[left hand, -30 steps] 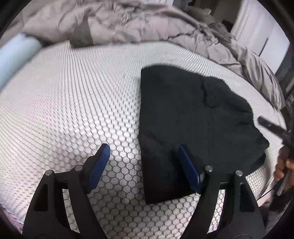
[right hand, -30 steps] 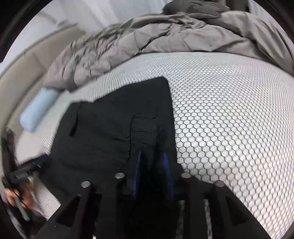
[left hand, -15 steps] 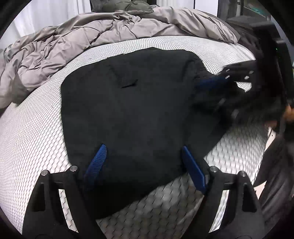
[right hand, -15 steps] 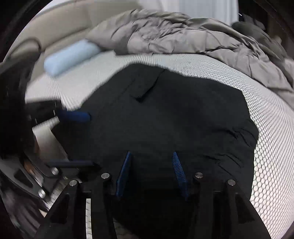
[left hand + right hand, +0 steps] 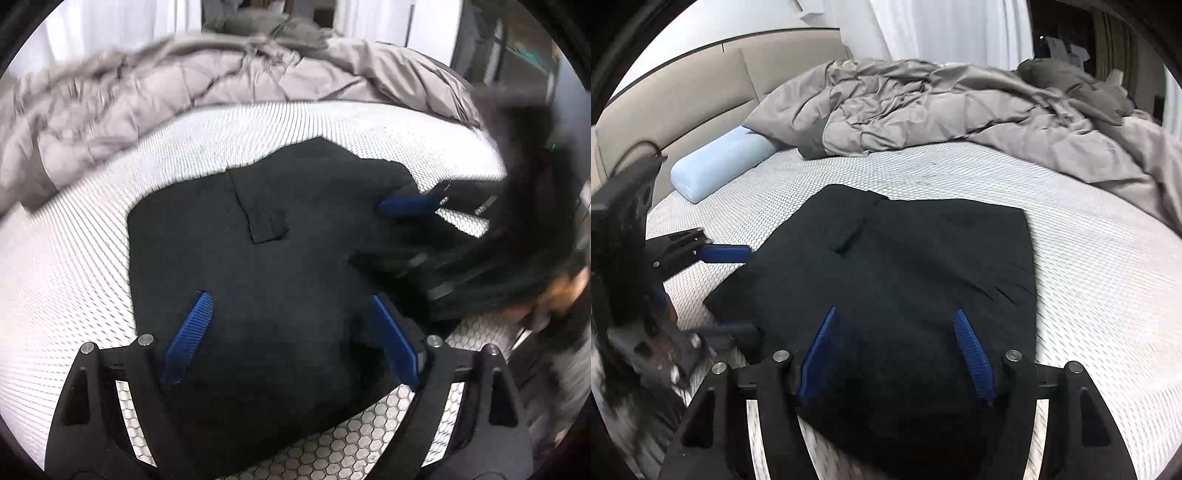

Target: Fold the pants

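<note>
The black pants (image 5: 905,280) are seen lying folded into a flat, roughly square bundle on the white honeycomb-patterned mattress (image 5: 1089,280) of a bed, near its front edge. A narrow flap or pocket edge is visible on the upper layer of the cloth. No brand, label or legible writing can be made out on the pants, the bedding or the tongs.

The left tongs (image 5: 291,339) are held over the near part of the bundle with the jaws spread wide; their blue pads (image 5: 190,332) are seen against the black cloth, but nothing is pinched between them. The jaws have just been opening. In the right wrist view, the left tongs (image 5: 727,254) appear at the left side, with one blue pad pointing toward the bundle's left edge; whether it touches the cloth cannot be told.

The right tongs (image 5: 897,350) are likewise spread above the near edge of the pants, with only the flat cloth below them and no fold gripped. Their jaws have just been opening as well. In the left wrist view, the right tongs (image 5: 410,204) are shown at the right side, blurred, by the far right corner of the bundle.

A crumpled grey duvet (image 5: 960,110) is piled along the far side of the bed, and a pale blue bolster pillow (image 5: 720,162) lies against the beige padded headboard (image 5: 683,92).
</note>
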